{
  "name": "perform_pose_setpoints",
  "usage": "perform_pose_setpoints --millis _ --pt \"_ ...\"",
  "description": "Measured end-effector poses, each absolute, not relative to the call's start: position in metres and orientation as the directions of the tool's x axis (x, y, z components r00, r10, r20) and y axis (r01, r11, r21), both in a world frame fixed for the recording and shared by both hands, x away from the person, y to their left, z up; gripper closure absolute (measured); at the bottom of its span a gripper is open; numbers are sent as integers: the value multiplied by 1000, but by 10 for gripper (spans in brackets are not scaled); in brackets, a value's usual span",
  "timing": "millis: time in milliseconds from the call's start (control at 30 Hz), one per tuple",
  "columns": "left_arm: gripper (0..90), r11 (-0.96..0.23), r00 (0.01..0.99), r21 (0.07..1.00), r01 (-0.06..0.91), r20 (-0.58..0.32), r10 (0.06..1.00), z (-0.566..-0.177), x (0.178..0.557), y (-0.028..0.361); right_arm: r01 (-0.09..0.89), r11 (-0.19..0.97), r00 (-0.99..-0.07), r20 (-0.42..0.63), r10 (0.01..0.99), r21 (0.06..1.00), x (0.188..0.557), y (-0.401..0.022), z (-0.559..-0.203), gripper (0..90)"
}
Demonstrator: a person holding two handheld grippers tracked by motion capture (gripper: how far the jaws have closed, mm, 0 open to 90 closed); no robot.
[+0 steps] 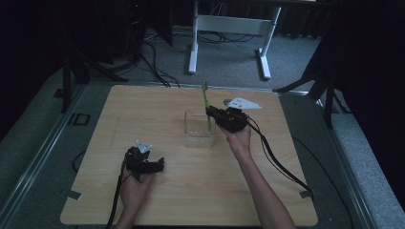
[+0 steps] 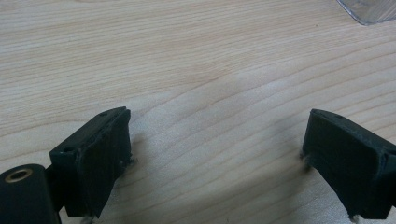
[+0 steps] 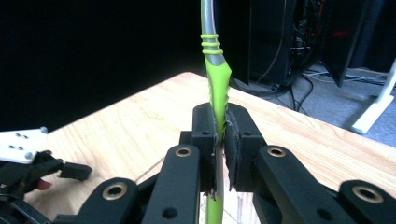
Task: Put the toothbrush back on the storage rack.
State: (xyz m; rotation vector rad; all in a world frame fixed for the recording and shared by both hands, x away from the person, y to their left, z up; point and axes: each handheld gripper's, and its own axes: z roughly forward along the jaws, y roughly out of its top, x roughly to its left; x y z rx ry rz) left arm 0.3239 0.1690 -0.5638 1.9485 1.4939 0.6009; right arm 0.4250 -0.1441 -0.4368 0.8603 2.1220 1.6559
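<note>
**Right jaws clamped on the green stick over the box**

I see the counter [image 1: 157, 109], a pale wooden board, with a clear box [image 1: 199, 130] a little past its middle, toward 12 o'clock. From my seat, the right hand [image 1: 239, 140] comes in at 5 o'clock of the box and carries the right gripper [image 1: 212, 115] at the box's 2 o'clock corner. Its jaws are closed tight on a green stick [image 3: 218, 93], which stands nearly upright; the lower end reaches down into the box and the top rises above the far rim. In the right gripper view the stick has a grey upper part with green rings.

The left hand [image 1: 136, 188] sits near the counter's 7 o'clock edge, well apart from the box. The left gripper [image 2: 215, 154] rests low over bare wood, its jaws spread wide with nothing between them. A corner of the box shows at 1 o'clock in the left gripper view.
</note>
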Motion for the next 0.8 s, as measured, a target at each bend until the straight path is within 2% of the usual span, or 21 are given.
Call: perform_pose_setpoints --millis 500,800 --pt "82 -183 262 700 690 -6 965 -564 324 169 261 246 -763 43 645 933 426 -139 -447 829" --pt "82 -180 261 700 691 -9 965 -564 324 169 288 292 -768 38 640 912 427 -136 -454 826"
